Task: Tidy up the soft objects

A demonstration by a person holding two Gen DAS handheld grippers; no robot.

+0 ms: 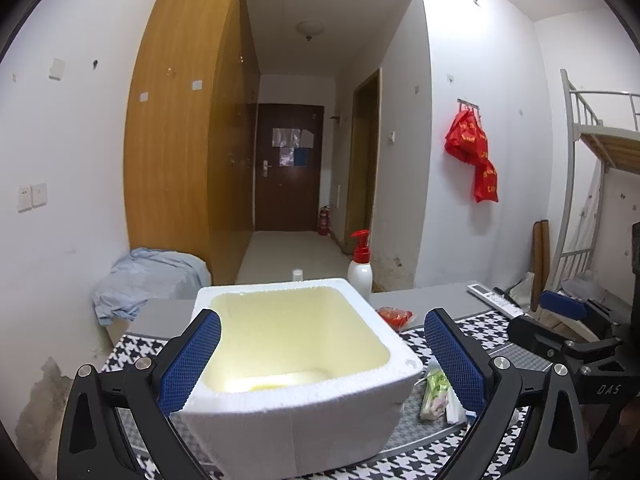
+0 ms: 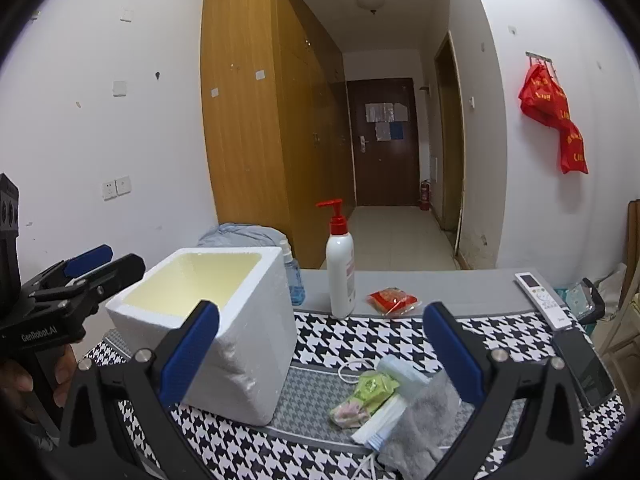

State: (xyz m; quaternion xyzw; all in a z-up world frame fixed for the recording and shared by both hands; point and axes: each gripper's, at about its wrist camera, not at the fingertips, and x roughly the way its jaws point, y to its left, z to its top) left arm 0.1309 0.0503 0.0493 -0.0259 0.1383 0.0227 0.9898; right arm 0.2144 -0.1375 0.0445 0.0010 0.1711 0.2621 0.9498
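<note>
A white foam box (image 1: 304, 408) with a pale yellow inside stands open on the houndstooth mat; it also shows in the right wrist view (image 2: 240, 344). My left gripper (image 1: 322, 360) is open and empty, its blue pads on either side of the box. My right gripper (image 2: 320, 356) is open and empty above a heap of soft things: a grey cloth (image 2: 420, 428), face masks (image 2: 384, 420), and green and pink packets (image 2: 368, 396). The heap shows partly in the left wrist view (image 1: 436, 396), right of the box.
A white pump bottle (image 2: 340, 264), a blue bottle (image 2: 294, 276) and a red packet (image 2: 394, 300) stand behind on the grey table. A remote (image 2: 542, 294) and a black phone (image 2: 584, 364) lie at the right. A blue cloth (image 1: 148, 280) lies beyond the table's left end.
</note>
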